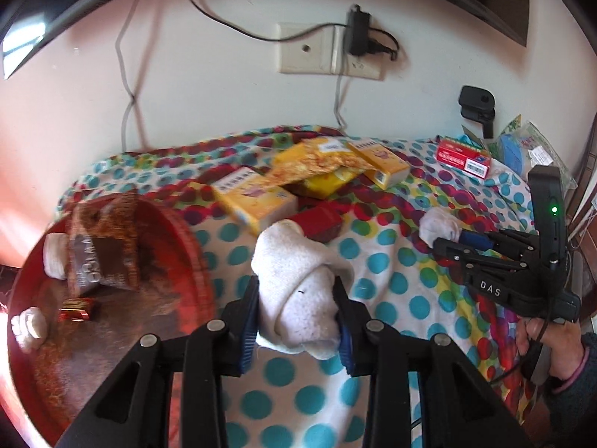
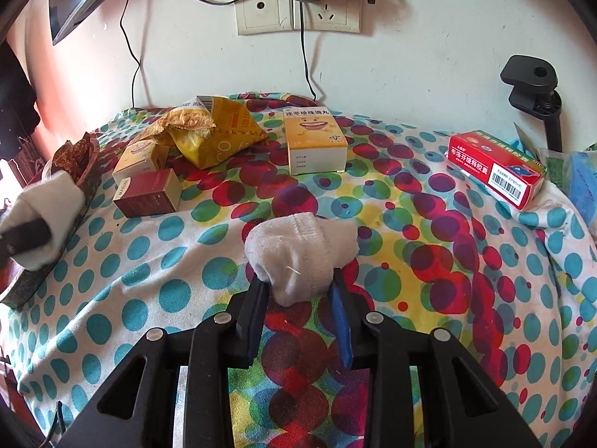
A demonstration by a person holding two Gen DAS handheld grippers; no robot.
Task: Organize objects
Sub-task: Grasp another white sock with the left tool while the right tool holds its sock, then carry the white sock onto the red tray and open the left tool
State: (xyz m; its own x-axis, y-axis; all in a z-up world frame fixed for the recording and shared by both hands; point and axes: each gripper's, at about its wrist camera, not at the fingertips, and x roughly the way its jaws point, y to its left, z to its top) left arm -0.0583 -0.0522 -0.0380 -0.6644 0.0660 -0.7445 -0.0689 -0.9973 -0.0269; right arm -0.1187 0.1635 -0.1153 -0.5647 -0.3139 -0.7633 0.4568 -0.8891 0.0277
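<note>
In the left wrist view my left gripper [image 1: 296,291] is shut on a rolled white sock [image 1: 298,298], held above the spotted cloth just right of a round red tray [image 1: 194,250]. The tray holds a brown packet [image 1: 100,246], two more white sock rolls and a small red sweet. At the right, my right gripper [image 1: 447,240] pinches another white sock [image 1: 438,226] lying on the cloth. The right wrist view shows that gripper [image 2: 298,282] shut on its sock [image 2: 294,254]. At the far left edge there, the left gripper [image 2: 22,239] carries its sock [image 2: 44,205] over the tray [image 2: 22,291].
Yellow boxes [image 2: 315,142], a torn yellow packet [image 2: 216,134] and a dark red box [image 2: 147,194] lie at the back of the cloth. A red medicine box [image 2: 496,168] sits at the right. A black clamp [image 2: 533,86], wall sockets [image 2: 298,11] and cables are behind.
</note>
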